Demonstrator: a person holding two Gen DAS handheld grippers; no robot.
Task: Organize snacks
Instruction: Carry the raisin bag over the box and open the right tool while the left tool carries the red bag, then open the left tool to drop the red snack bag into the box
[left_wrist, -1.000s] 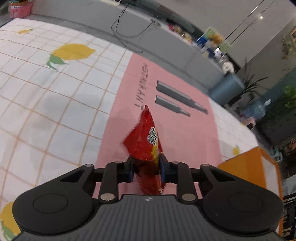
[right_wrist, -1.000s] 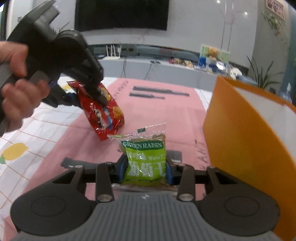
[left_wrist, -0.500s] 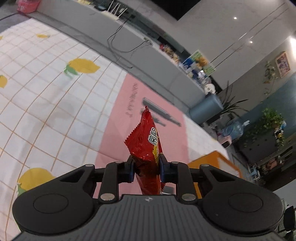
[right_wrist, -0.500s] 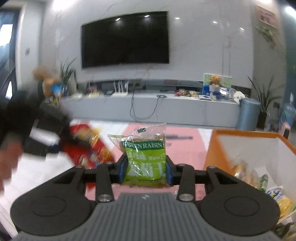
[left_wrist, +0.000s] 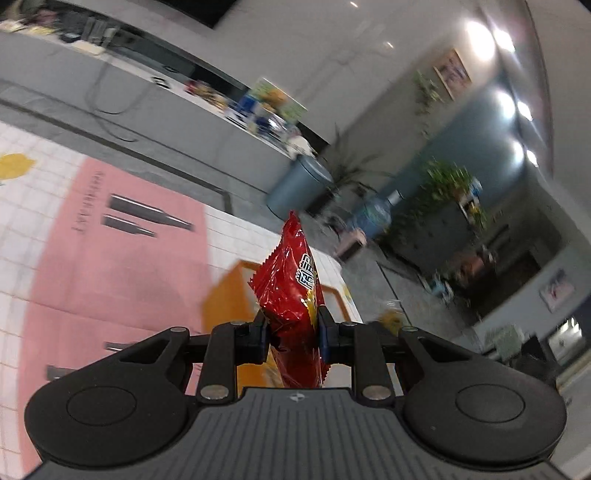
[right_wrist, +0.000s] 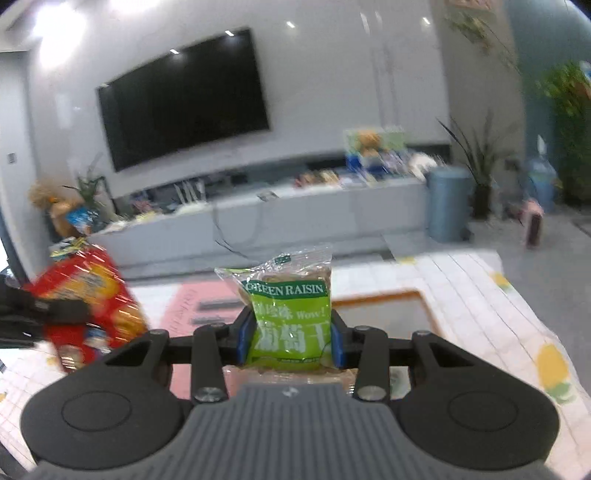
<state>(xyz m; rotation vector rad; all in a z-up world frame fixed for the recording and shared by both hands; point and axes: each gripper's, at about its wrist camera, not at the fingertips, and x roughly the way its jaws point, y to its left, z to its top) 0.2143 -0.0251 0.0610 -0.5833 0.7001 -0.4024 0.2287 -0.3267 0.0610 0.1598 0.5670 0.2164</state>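
The red packet (left_wrist: 291, 295) is pinched by the left tongs (left_wrist: 291, 332), the green raisin bag (right_wrist: 291, 325) by the right tongs (right_wrist: 291, 339); either could be dropped outside the orange box (right_wrist: 424, 306) if released early.

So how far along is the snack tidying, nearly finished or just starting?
Midway, it seems. Both pickups look done: the left claw grips a red snack packet, the right claw a green raisin packet, both lifted off the tablecloth. In hand: carrying them near the orange box. Left: dropping both in. The box's contents are hidden.

"GREEN RAISIN" and "Wow!" on the green packet (right_wrist: 291, 325)
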